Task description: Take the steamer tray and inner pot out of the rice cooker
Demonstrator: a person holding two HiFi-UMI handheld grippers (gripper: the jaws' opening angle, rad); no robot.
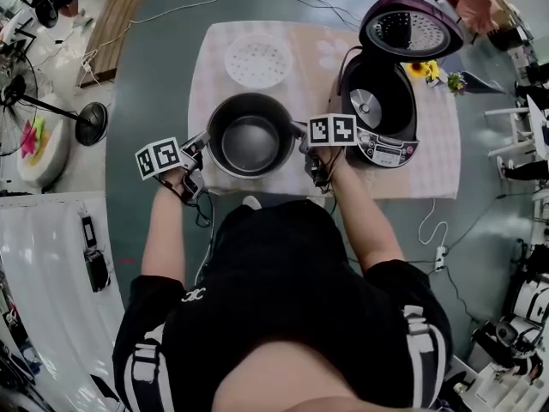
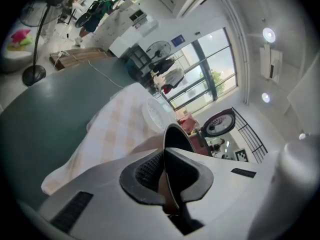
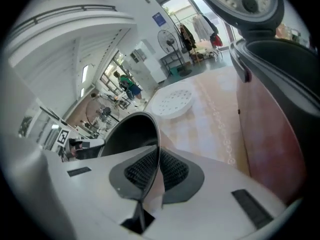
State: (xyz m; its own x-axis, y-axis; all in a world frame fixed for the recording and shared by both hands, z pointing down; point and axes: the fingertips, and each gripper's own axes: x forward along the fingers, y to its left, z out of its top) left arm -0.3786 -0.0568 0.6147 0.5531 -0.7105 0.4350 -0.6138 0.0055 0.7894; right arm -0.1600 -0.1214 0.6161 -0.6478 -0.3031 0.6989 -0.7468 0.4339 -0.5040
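While the steamer tray [image 1: 257, 60] already lies beyond them on the desk [image 1: 214, 67], the left tongs [image 2: 164, 170] and right tongs [image 3: 158, 170] each pinch an opposite rim edge of the inner pot [image 1: 250, 134] between them, clear of the rice cooker [image 1: 386, 110]. Next, likely: settle it level, then let go. Whether its base touches the desk stays hidden.

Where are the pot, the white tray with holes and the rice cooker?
inner pot [image 1: 250, 140]: head view, on its dark inside bottom.
steamer tray [image 1: 257, 60]: head view, on the middle of its holed white face.
rice cooker [image 1: 375, 107]: head view, on its open inside, below the raised lid.
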